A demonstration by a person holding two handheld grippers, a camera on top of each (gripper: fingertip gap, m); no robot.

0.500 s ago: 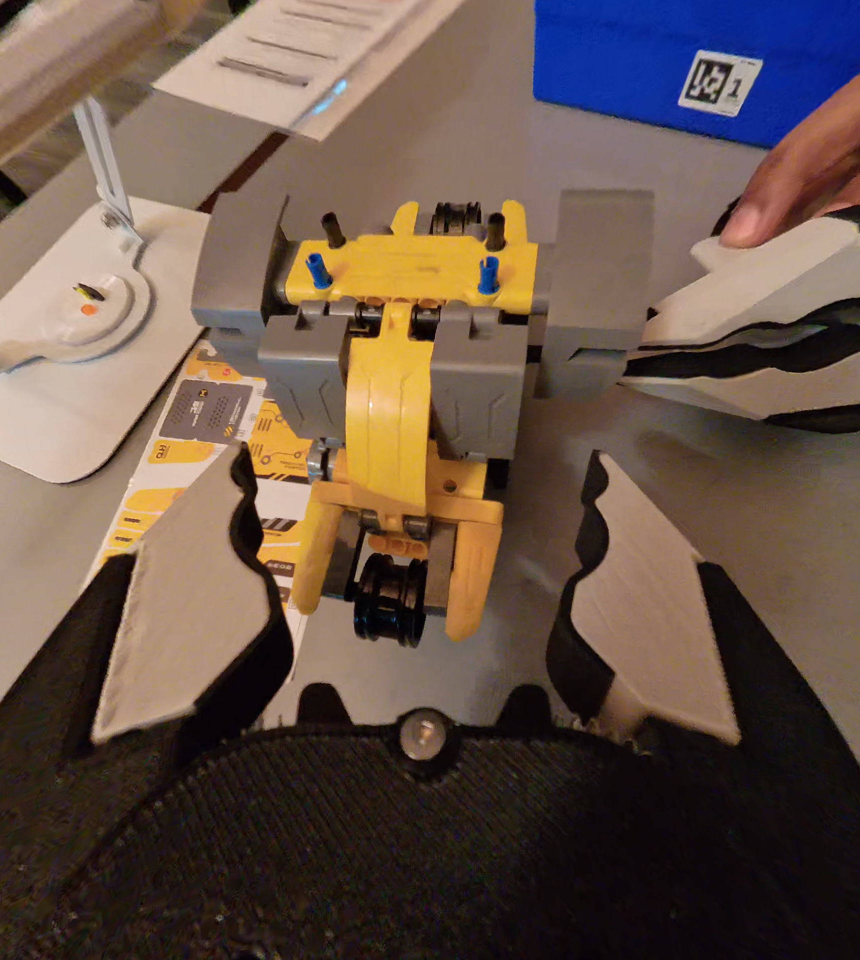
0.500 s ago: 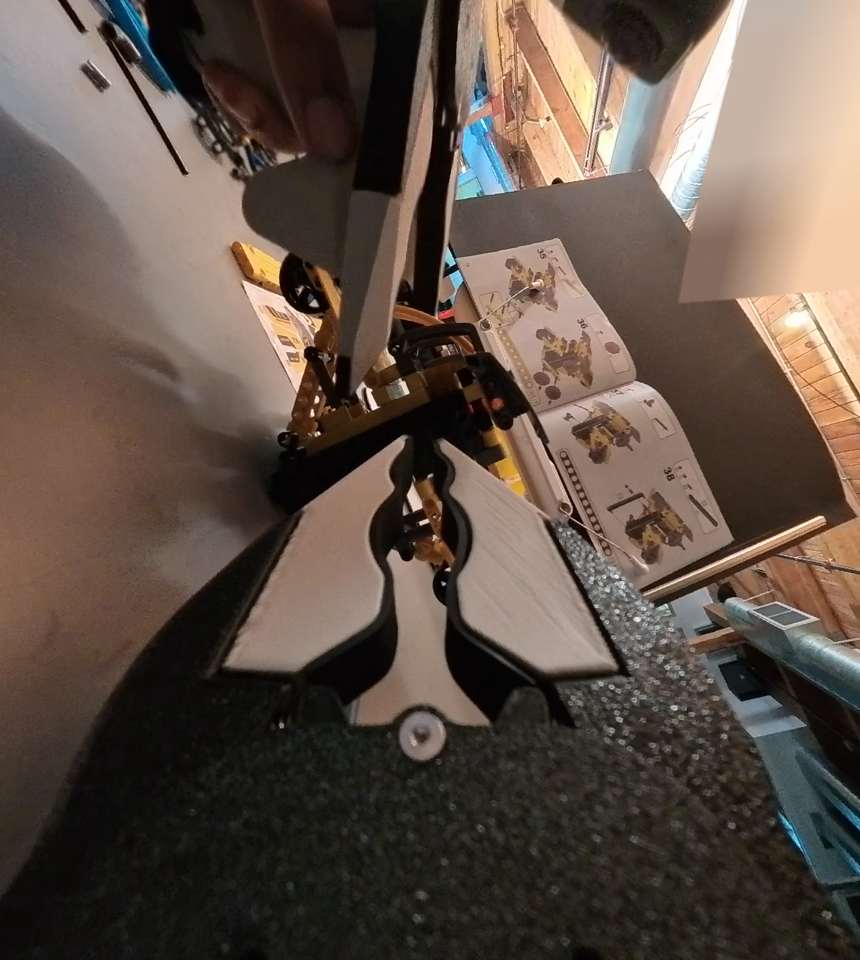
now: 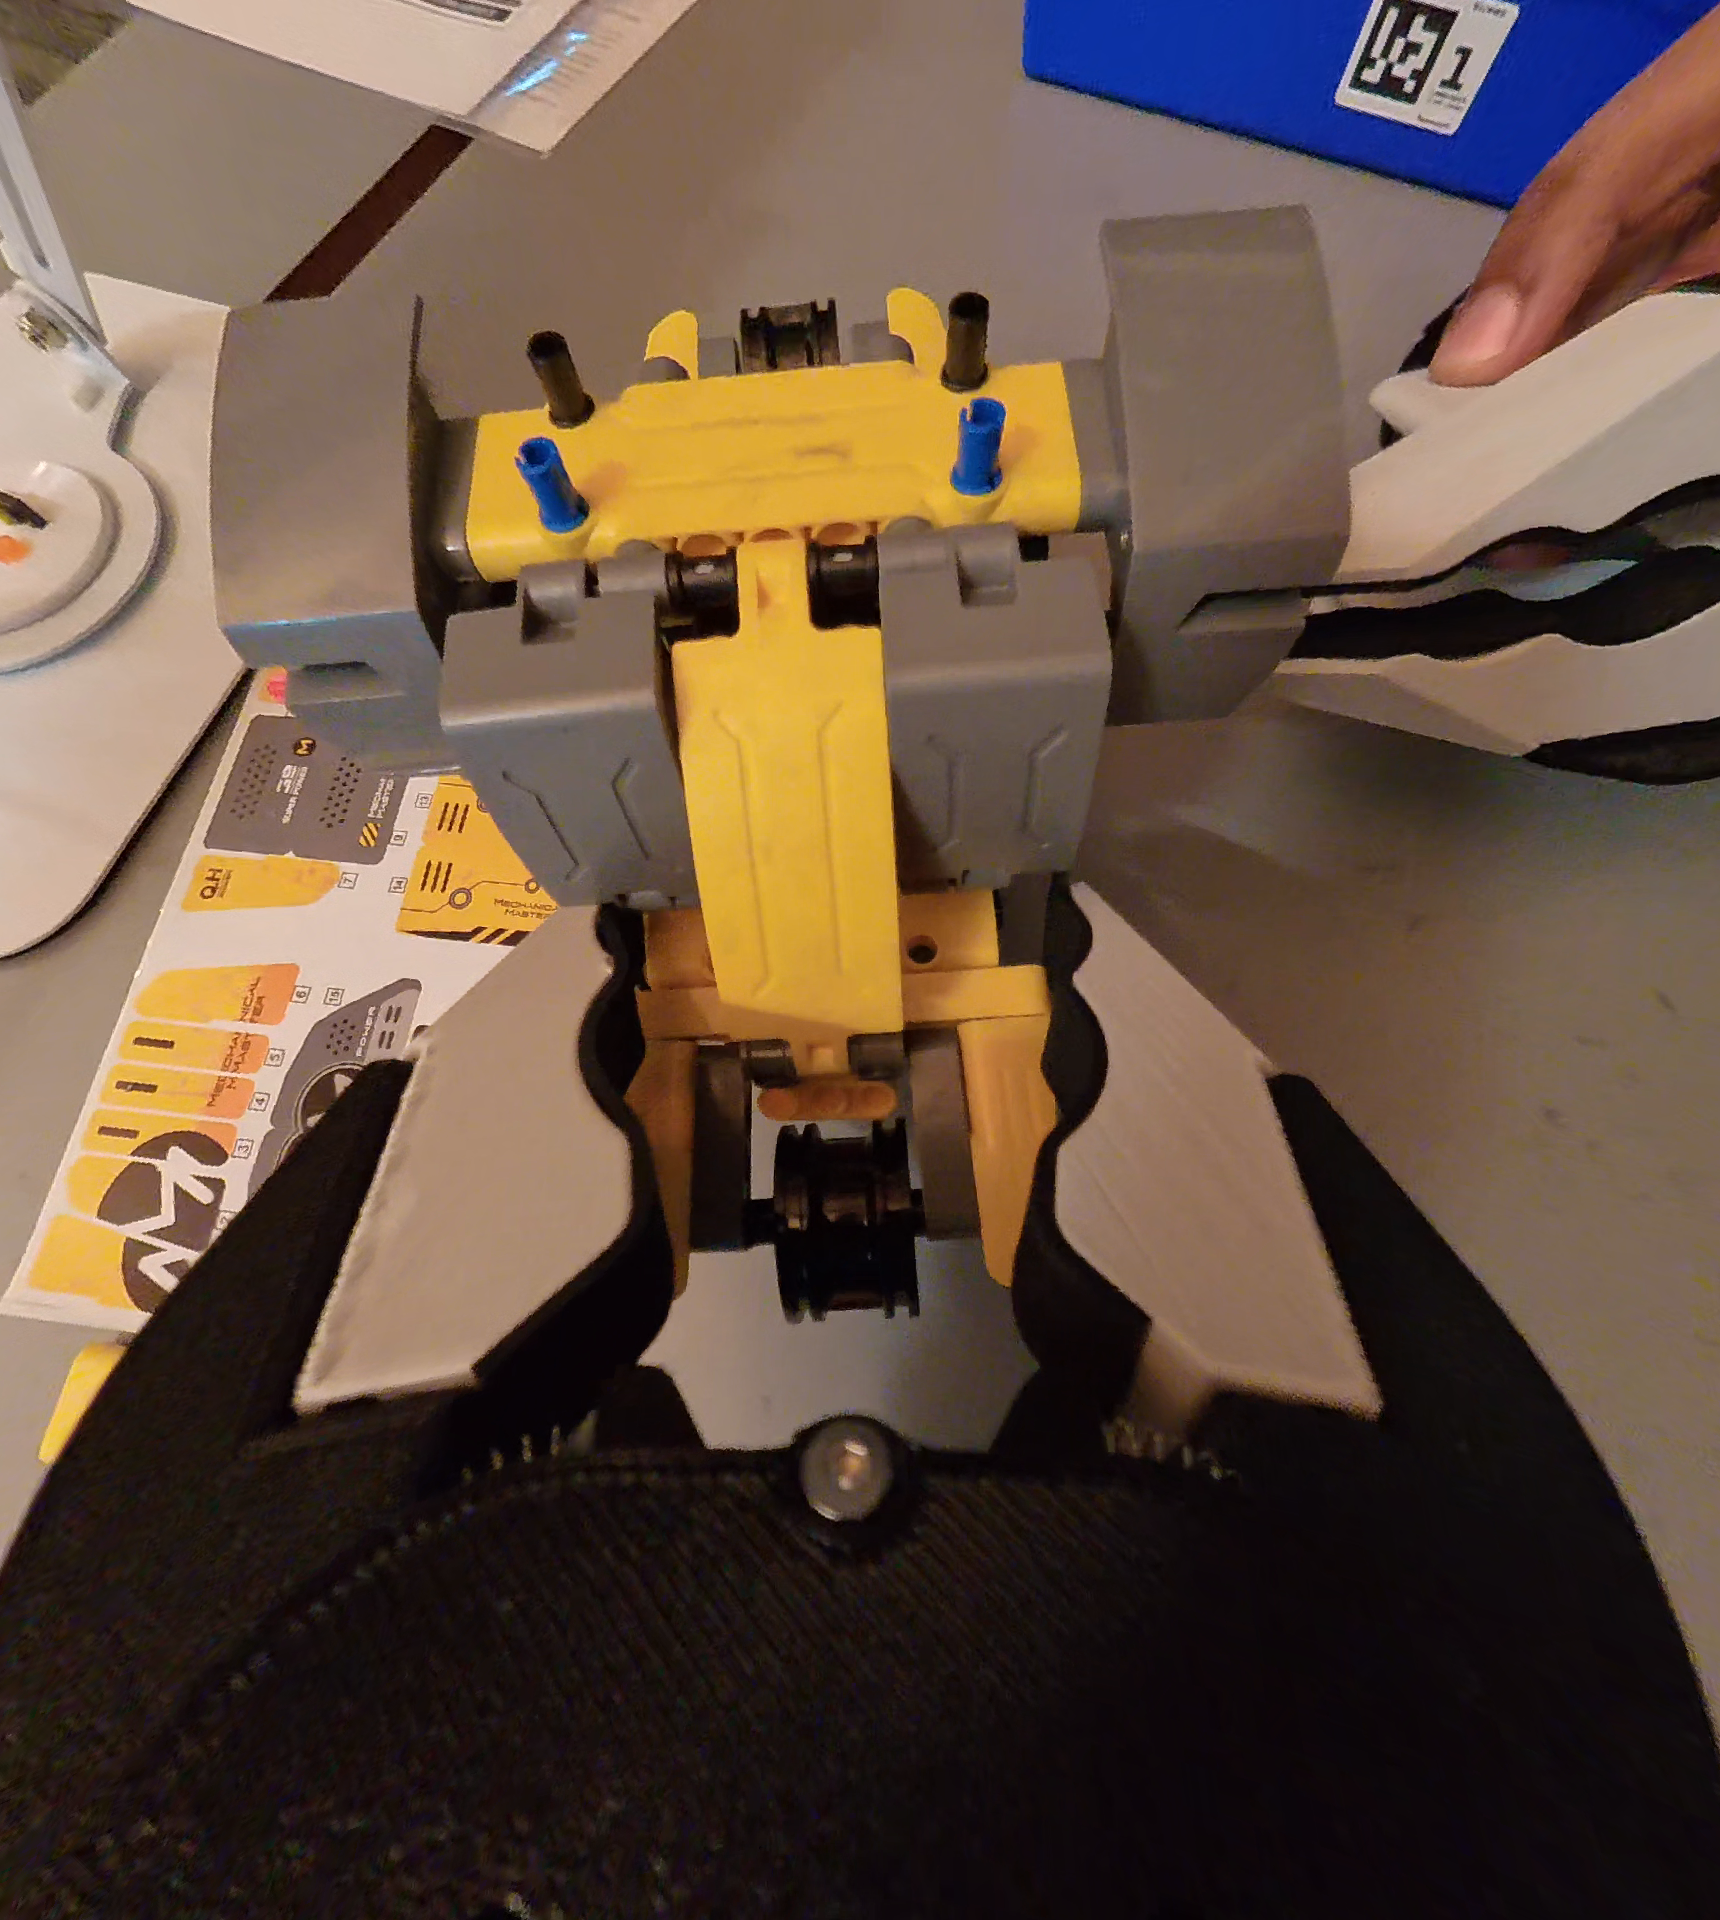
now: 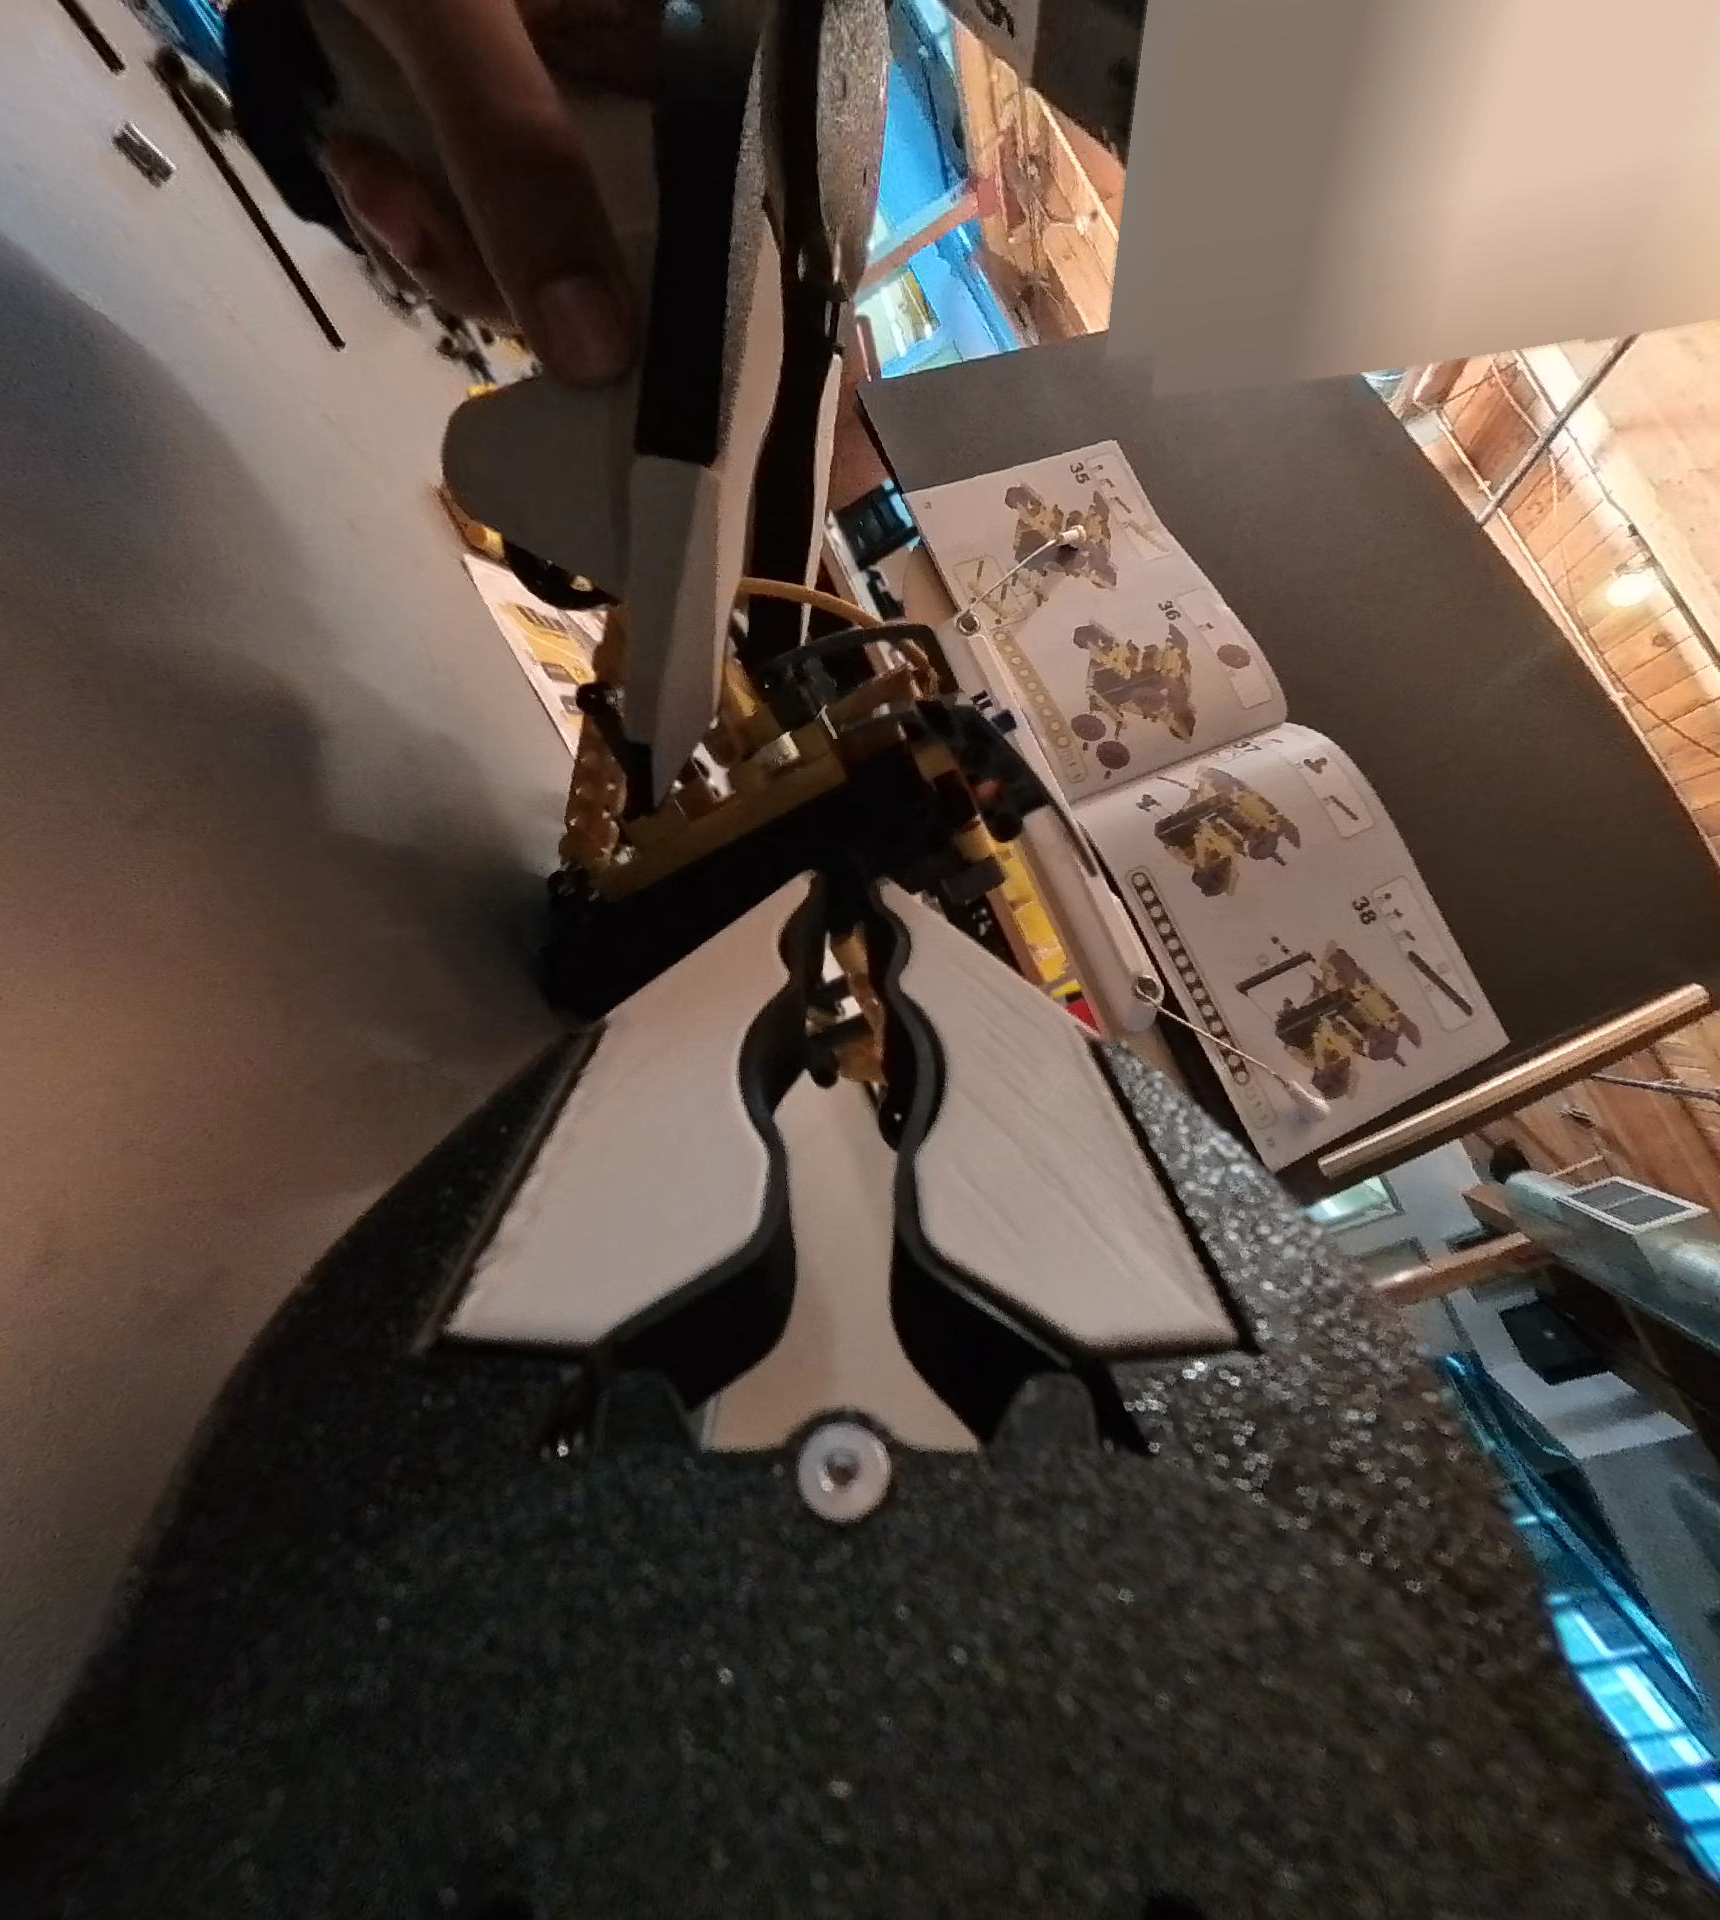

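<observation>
A yellow and grey brick-built vehicle model (image 3: pixel 783 790) stands on the grey table (image 3: pixel 1458 1039). My left gripper (image 3: pixel 840 935) is shut on the model's narrow yellow front end, one finger on each side, just above a black wheel hub (image 3: pixel 845 1226). My right gripper (image 4: pixel 845 914) is shut on the model's side; in the left wrist view it (image 3: pixel 1313 608) comes in from the right and pinches the grey side panel (image 3: pixel 1220 499). A hand (image 3: pixel 1645 208) rests on it. In the right wrist view the left gripper (image 4: pixel 731 686) reaches down onto the model (image 4: pixel 731 790).
A sticker sheet (image 3: pixel 243 997) lies under the model's left side. A white stand base (image 3: pixel 14 644) sits at the far left, a blue box (image 3: pixel 1251 62) at the back right. An open instruction booklet (image 4: pixel 1199 810) stands propped behind the model. A small yellow piece (image 3: pixel 77 1392) lies by the sheet.
My left gripper has moved forward and closed its fingers onto the model's yellow front end; it was open and farther back. The right gripper still pinches the side of the model.
</observation>
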